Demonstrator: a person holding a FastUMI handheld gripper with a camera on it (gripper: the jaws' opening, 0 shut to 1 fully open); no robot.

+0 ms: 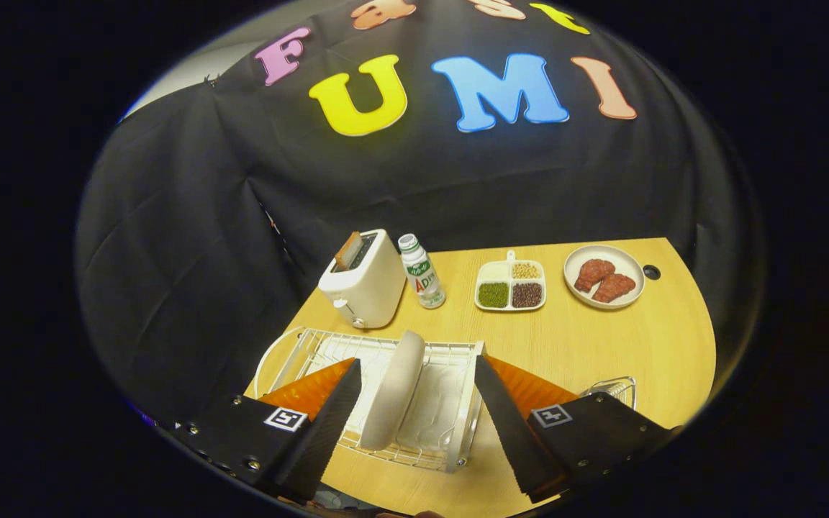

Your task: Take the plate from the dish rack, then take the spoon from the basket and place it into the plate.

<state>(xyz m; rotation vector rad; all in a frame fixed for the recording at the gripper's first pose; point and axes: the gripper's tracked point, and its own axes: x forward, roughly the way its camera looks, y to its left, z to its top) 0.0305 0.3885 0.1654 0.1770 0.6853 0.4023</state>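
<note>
The white plate [394,388] stood on edge in the wire dish rack [292,345], tilted a little toward one o'clock, and it sat between my fingers but nearer the left one. I had the gripper [414,392] spread wide, touching nothing; the left finger was just beside the plate's rim, the right one well apart from it. The basket [614,390] showed as a bit of wire at about three o'clock from the plate, tucked behind my right finger; I could not make out the spoon in it.

Beyond the rack, at eleven o'clock from the plate, stood the white toaster [365,286] with a slice of bread [347,250] up in its slot. A small plastic bottle [422,272] stood at twelve, then a divided dish of beans and grains [511,285] at one, and a plate of meat pieces [604,276] further toward two, all on the wooden table [601,345].

My worry was the offset: closing from there, I judged the left finger would meet the rim first and push the plate sideways against the wires, so it could twist or slip out of a thin edge grip. Lifting at an angle might also snag the rack and drag it toward the toaster.
</note>
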